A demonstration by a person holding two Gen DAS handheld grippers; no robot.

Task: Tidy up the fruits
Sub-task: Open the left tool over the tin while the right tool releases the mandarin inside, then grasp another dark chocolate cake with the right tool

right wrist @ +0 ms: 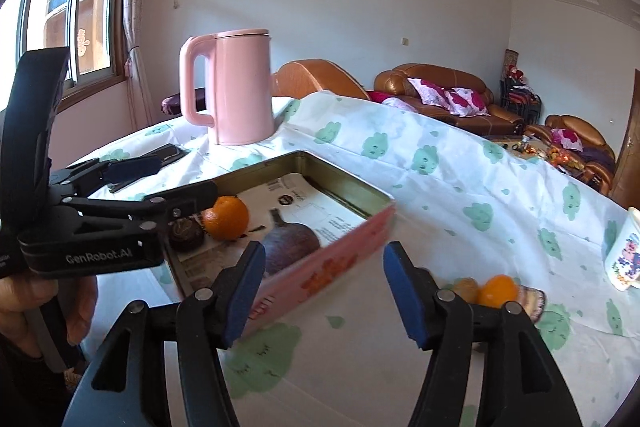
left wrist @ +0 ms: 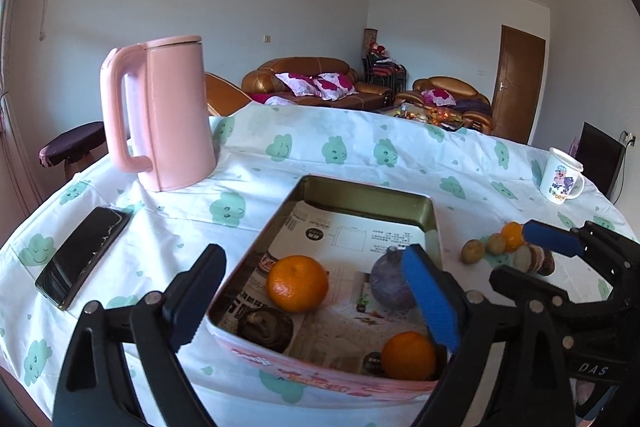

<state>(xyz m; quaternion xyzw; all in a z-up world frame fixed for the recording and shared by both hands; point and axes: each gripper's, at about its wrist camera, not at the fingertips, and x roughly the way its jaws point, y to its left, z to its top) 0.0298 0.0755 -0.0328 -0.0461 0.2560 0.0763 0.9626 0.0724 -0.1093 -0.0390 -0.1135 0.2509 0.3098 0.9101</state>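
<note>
A pink tin box (left wrist: 434, 223) lined with paper holds two oranges (left wrist: 297, 283), a dark purple fruit (left wrist: 390, 283) and a dark brown fruit (left wrist: 264, 325). My left gripper (left wrist: 316, 291) is open and empty, above the box's near end. Loose fruits (left wrist: 496, 245) lie on the cloth to the right of the box: small green-brown ones, an orange (right wrist: 498, 290) and sliced pieces. My right gripper (right wrist: 324, 297) is open and empty, near the box's outer wall (right wrist: 320, 279); it shows in the left wrist view (left wrist: 556, 247) beside the loose fruits.
A pink kettle (left wrist: 168, 115) stands at the back left on the cloud-print tablecloth (left wrist: 360, 155). A black phone (left wrist: 84, 259) lies at the left. A white printed mug (left wrist: 560, 177) stands at the far right. Sofas sit beyond the table.
</note>
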